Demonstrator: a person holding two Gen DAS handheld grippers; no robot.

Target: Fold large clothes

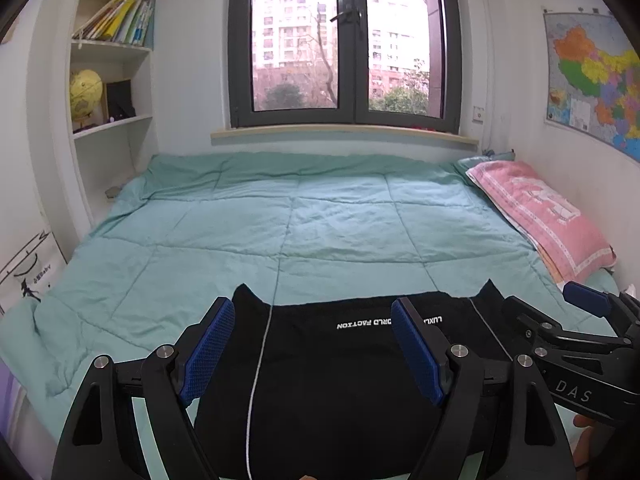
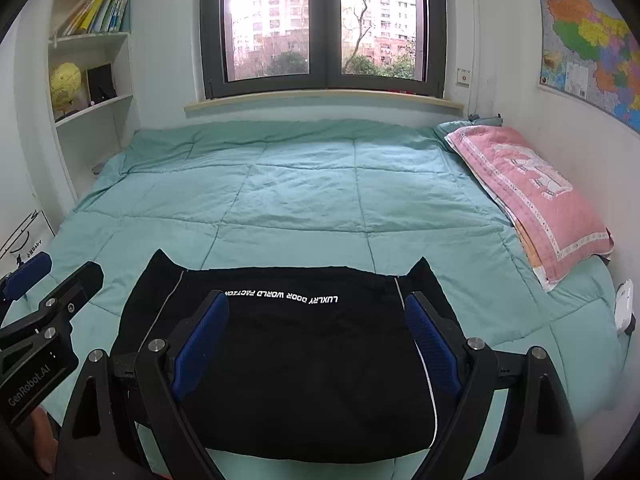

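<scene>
We had both grippers over the near edge of the bed, side by side, pointed down toward the window end. Left gripper (image 1: pixel 312 344): jaws stood wide apart, nothing between the blue pads (image 1: pixel 210 350), no cloth pinched. Right gripper (image 2: pixel 316 340): same, jaws wide apart, pads (image 2: pixel 200 344) clear of the fabric as far as we could see. Each one showed at the edge of the other's view, so they were near each other but apart.

The black garment (image 2: pixel 304 364) lay flat on the teal quilt (image 2: pixel 304 196), at the near edge of the bed, roughly centred under both grippers. It looked already folded into a compact rectangle, with two pointed corners sticking up at the far left and far right. White lettering ran across its far edge, upside down from our side, reading "LUXLRY DOOR WORLD FACTION" in the right wrist view. A thin white piping line ran down each side of it. We could not tell what kind of garment it was.

The quilt was spread over most of the bed. A pink pillow (image 2: pixel 528 196) lay along the right edge against the wall, well apart from the garment. A small white device (image 2: pixel 624 304) sat on the quilt's right edge near the pillow's near end.

Behind the bed: window (image 1: pixel 344 40), bookshelf (image 1: pixel 114 64) on the left holding a yellow globe (image 1: pixel 85 92), wall map (image 1: pixel 592 76) on the right.
</scene>
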